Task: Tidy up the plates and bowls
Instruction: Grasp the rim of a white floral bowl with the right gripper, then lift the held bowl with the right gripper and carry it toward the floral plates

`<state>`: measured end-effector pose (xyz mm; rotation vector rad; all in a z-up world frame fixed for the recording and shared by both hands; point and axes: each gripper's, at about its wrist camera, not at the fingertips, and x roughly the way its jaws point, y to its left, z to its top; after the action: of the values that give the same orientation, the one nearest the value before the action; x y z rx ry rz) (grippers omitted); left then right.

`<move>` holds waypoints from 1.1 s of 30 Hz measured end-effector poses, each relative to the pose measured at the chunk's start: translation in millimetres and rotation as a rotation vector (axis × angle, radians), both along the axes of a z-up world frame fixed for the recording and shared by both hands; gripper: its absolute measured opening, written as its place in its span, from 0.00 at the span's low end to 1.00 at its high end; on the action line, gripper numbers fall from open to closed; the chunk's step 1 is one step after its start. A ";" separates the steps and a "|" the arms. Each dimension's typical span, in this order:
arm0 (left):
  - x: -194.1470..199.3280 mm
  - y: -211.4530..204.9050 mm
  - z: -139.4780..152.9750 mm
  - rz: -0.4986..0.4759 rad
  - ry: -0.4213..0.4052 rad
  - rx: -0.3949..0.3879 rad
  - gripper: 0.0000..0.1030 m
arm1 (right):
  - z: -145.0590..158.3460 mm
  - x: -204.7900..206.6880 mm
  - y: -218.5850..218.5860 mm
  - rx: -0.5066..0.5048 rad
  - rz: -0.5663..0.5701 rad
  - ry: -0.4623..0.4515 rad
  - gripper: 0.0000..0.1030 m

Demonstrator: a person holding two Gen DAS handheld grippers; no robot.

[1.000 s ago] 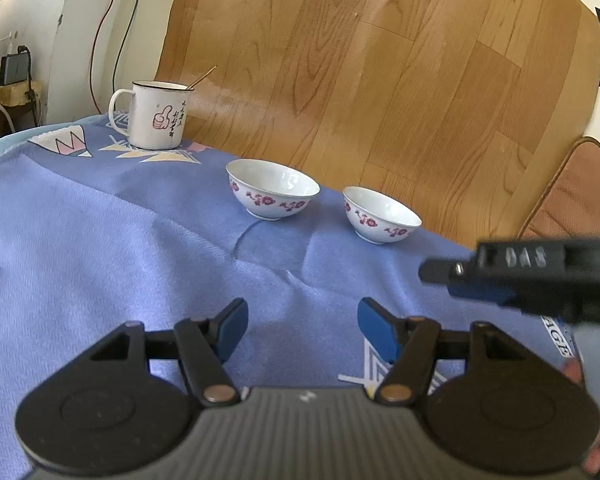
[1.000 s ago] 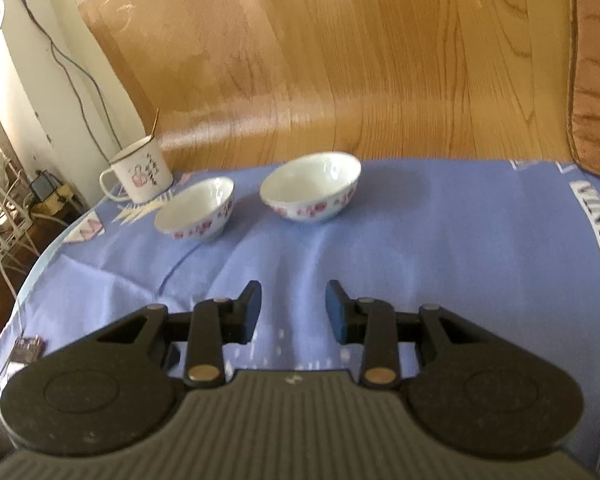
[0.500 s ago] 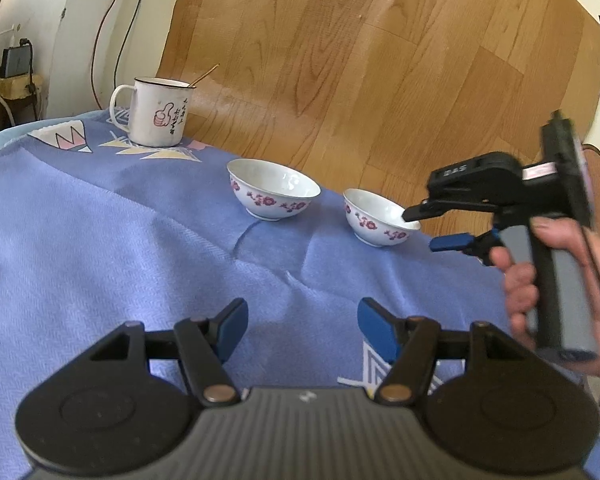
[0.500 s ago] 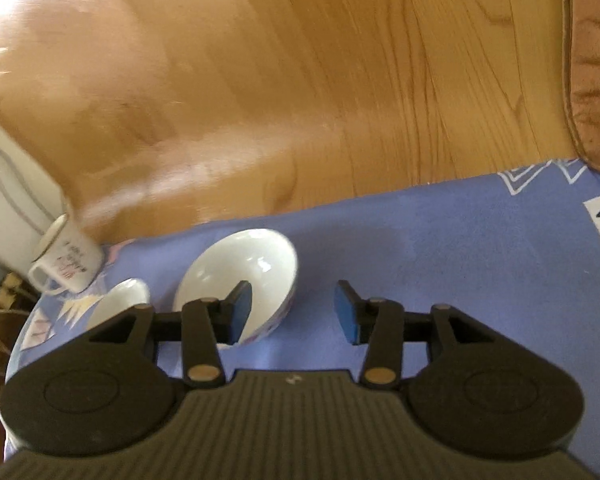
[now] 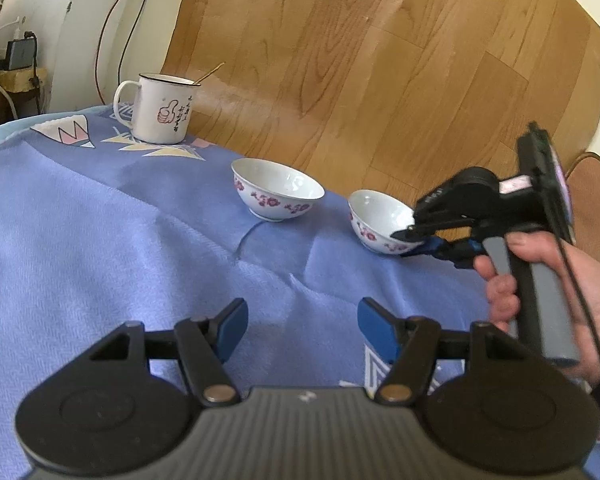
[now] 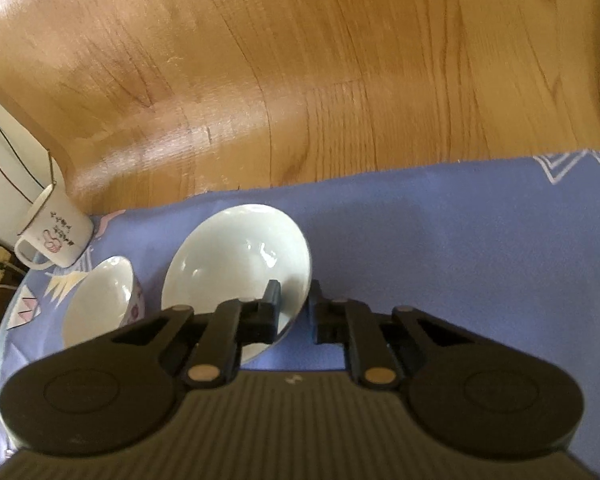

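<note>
1. Looking from the left wrist: left gripper point(image 5: 300, 320) hovers over the blue cloth point(image 5: 100, 240), jaws wide and empty, waiting; right gripper point(image 5: 410, 238), in a hand point(image 5: 556, 292), reaches the near bowl point(image 5: 380, 220) beside the far bowl point(image 5: 276, 196).
2. Looking from the right wrist: jaws, just closed, pinch that bowl's rim for lifting, angled downward; mug point(image 6: 54, 236) stands beyond.
</note>
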<state>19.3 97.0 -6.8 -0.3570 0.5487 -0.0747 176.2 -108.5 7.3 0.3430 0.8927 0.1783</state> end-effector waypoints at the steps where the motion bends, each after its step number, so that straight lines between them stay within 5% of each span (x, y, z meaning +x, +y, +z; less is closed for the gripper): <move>1: -0.1 0.1 0.0 0.001 0.000 0.000 0.61 | 1.0 -4.3 -3.0 0.006 0.006 0.004 0.13; 28: -3.7 3.3 0.3 0.012 -0.016 -0.015 0.61 | 12.6 -178.0 -47.3 0.147 0.281 0.234 0.08; 33: -5.5 0.6 0.8 0.006 -0.021 0.001 0.61 | 14.7 -181.2 -41.9 0.123 0.247 0.153 0.28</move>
<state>13.8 97.6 -6.0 -0.3565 0.5268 -0.0727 -5.0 -150.3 21.9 0.3639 1.0774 0.4406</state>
